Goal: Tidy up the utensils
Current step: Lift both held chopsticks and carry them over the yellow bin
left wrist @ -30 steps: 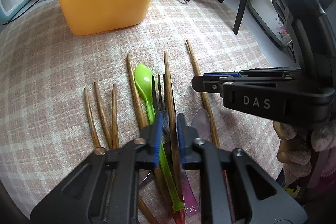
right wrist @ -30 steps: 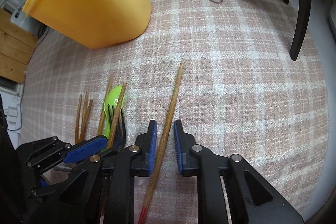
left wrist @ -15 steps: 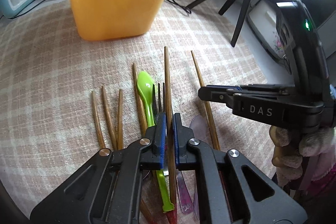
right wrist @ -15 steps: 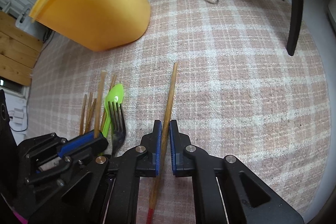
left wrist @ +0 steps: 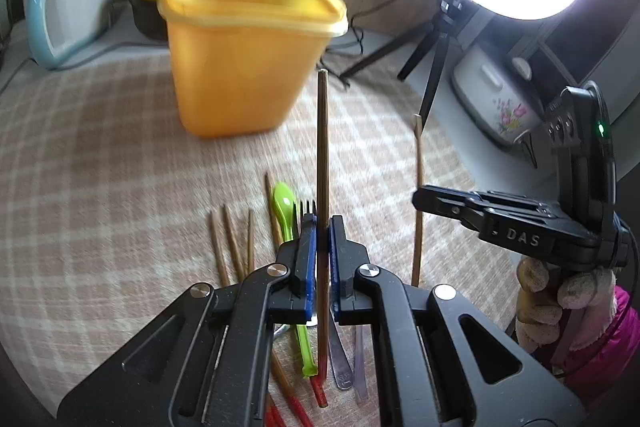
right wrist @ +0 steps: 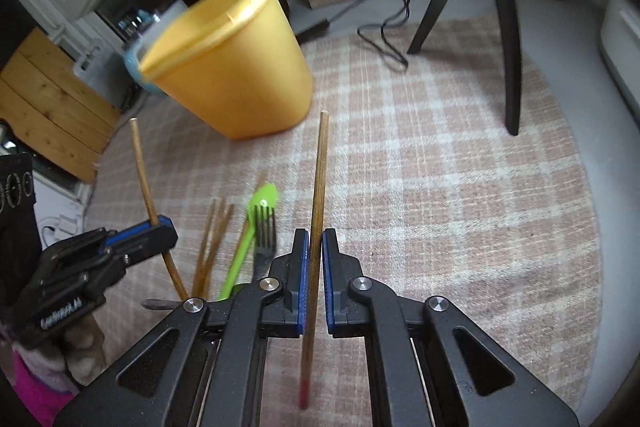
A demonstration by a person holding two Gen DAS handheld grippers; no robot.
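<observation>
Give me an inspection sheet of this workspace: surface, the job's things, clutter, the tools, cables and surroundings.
Surface: checked cloth over a round table.
Job's things: yellow tub upright; loose chopsticks, green spoon and fork lying on the cloth.
Clutter: nothing seen beyond the utensils.
Tools: left tool shut on the left chopstick; right tool shut on the right chopstick; both sticks are off the cloth, tips toward the tub.
Cables: black cable looped at the cloth's far edge.
Surroundings: ring light on a tripod, kettle, flowered cooker, wood panel.
</observation>
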